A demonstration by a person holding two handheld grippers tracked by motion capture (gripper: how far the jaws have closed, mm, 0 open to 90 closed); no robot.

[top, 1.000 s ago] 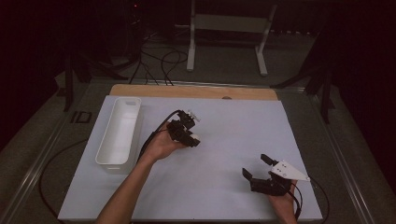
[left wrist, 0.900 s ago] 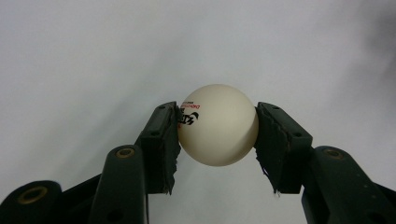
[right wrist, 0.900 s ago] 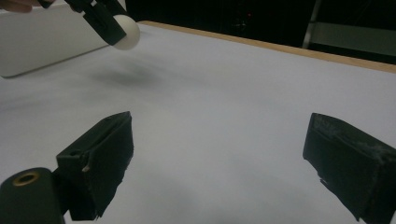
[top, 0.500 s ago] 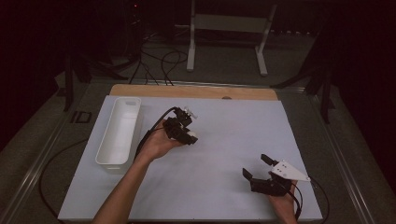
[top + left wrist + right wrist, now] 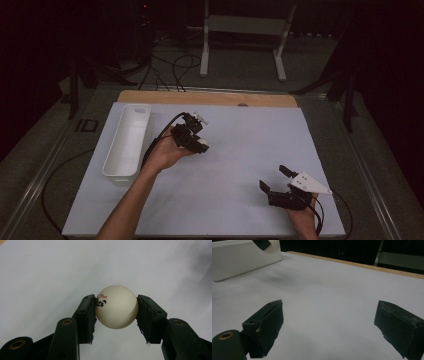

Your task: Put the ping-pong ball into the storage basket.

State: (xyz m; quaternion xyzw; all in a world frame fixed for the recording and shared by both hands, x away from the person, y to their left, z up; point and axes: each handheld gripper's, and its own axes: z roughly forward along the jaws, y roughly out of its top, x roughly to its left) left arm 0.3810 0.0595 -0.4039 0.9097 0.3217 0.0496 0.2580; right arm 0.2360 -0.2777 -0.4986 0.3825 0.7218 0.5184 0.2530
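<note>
With the left claw (image 5: 116, 308) clenched on the white ball (image 5: 116, 306) above the desk (image 5: 240, 145) and the right claw (image 5: 329, 327) released, carry it level to the white tray (image 5: 127, 140), squeezing evenly.

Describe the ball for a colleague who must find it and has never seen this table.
Start at the white mat covering the table, with a long white tray near its left edge. Just right of that tray, the left hand-held gripper clamps a small white ball. It is the sole round object, with dark and red print on one side.
</note>
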